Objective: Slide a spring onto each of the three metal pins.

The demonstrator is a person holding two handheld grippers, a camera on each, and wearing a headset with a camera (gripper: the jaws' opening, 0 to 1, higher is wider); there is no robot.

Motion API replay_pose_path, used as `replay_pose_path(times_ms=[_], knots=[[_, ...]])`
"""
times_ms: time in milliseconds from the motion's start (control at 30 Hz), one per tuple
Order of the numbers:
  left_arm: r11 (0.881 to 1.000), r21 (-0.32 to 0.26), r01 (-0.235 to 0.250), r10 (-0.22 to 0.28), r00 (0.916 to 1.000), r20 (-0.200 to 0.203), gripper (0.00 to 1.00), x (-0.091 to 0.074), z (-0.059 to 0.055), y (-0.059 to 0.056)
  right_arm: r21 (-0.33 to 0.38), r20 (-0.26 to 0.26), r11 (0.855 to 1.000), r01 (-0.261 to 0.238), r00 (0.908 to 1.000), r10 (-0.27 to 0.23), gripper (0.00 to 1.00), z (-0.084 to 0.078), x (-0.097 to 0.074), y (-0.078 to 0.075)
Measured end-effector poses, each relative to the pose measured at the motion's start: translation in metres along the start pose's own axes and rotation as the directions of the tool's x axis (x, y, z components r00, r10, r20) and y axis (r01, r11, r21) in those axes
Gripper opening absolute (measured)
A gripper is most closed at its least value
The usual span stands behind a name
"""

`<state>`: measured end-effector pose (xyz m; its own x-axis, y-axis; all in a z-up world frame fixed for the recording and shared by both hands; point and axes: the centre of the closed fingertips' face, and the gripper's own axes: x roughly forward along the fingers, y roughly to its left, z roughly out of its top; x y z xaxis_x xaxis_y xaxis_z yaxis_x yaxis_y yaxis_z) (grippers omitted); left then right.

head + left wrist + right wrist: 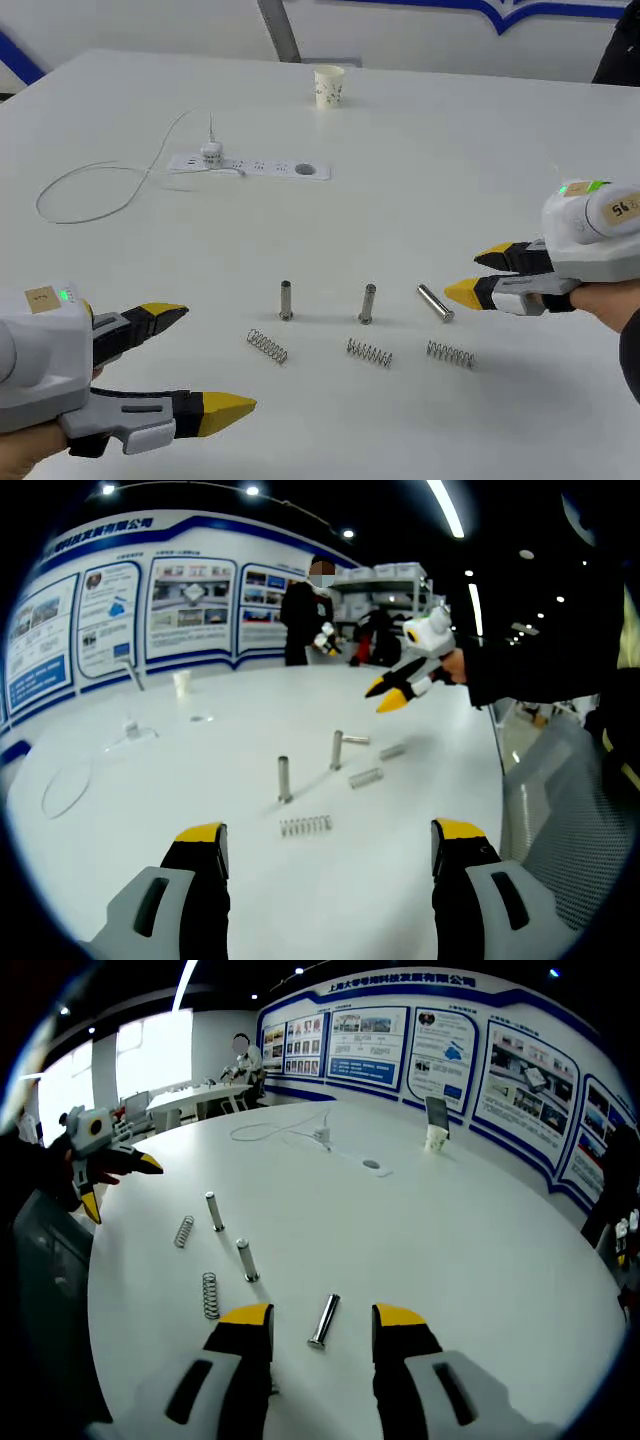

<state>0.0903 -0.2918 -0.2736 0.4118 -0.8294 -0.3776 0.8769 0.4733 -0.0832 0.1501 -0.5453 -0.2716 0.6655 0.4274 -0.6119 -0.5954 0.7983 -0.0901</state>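
Your left pin (286,300) and middle pin (368,303) stand upright on their wider heads. Both are slim, polished steel cylinders. The right pin (435,303) lies on its side, angled away from the other two.

Just in front of each pin, not touching it, lies a fine wire coil: the left spring (267,346), the middle spring (369,352) and the right spring (450,354). No spring is on a pin yet.

Your right gripper (463,274) is just beside the lying pin, its yellow-tipped black jaws spread and empty. Your left gripper (218,358) is near the left spring, jaws spread wide and holding nothing.

Everything rests on a smooth, matte white table (450,180). Farther back are a flat white power strip (250,167) with a thin looping cable (90,190), and a paper cup (328,86).
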Motion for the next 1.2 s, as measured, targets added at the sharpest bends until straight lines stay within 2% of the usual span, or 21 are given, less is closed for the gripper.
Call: replay_pose_path(times_ms=[667, 1200], knots=[[1.0, -0.01, -0.004, 0.004, 1.0, 0.004, 0.85, 0.001, -0.001, 0.002, 0.022, -0.05, 1.0, -0.014, 0.9987, 0.015, 0.34, -0.002, 0.03, 0.0], [1.0, -0.017, -0.012, 0.012, 0.9999, 0.006, 0.84, -0.001, -0.001, 0.004, 0.048, -0.125, 0.999, 0.014, 0.9922, -0.007, 0.26, -0.012, 0.051, -0.005]])
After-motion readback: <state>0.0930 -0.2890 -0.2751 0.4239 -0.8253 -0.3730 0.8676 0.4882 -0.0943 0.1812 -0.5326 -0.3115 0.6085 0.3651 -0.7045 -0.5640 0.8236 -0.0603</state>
